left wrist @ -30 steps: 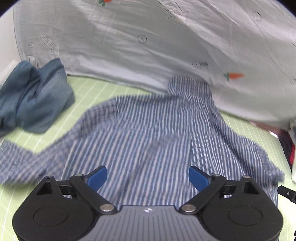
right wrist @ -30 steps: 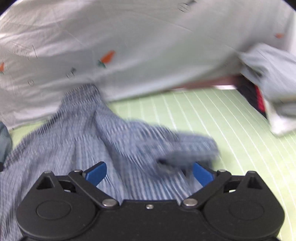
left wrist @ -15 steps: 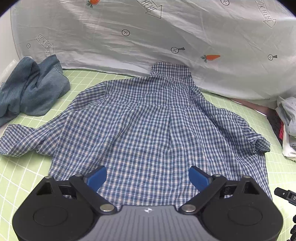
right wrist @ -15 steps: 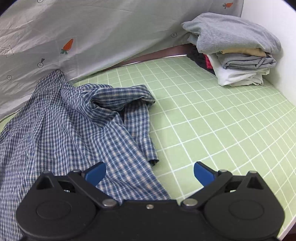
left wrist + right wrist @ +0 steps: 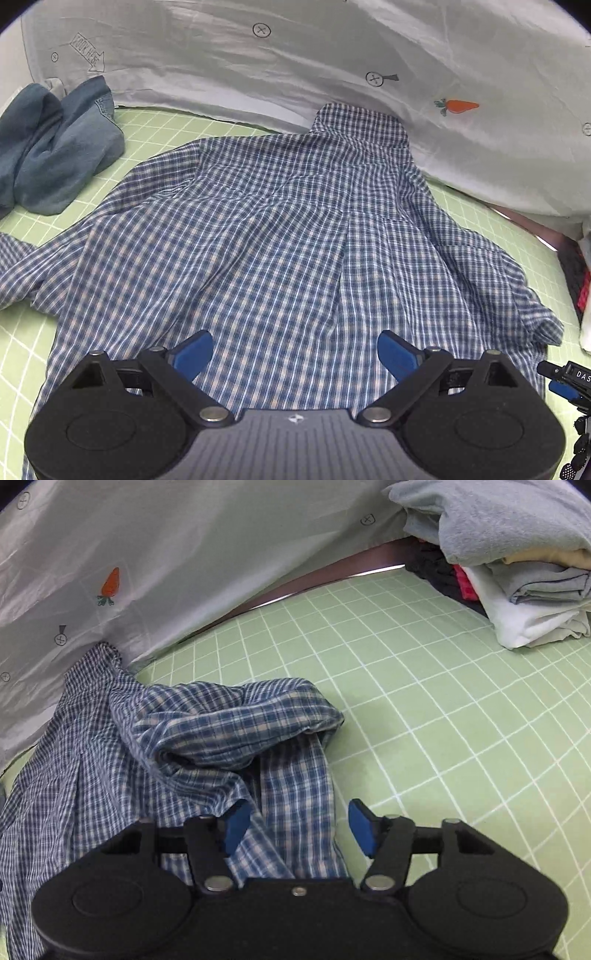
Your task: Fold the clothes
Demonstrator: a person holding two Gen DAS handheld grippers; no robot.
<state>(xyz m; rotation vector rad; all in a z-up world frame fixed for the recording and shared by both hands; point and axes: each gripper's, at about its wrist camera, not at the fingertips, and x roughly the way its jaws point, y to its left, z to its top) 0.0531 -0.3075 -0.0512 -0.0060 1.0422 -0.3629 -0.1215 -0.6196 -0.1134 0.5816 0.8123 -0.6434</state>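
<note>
Right tongs [image 5: 295, 825] lower than before, closing astride the plaid shirt [image 5: 295, 775] edge — left tongs [image 5: 295, 354] wide, empty.

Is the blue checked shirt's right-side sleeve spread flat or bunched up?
Bunched up. In the right wrist view the blue checked shirt's sleeve lies folded back over the body in a raised lump, not flat on the green grid mat.

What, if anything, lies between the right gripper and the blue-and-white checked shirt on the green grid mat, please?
Nothing visible does. The right gripper sits directly over the right-hand edge of the blue-and-white checked shirt, with cloth already between its closing jaws. The folded clothes stack sits well away at the mat's far corner.
</note>
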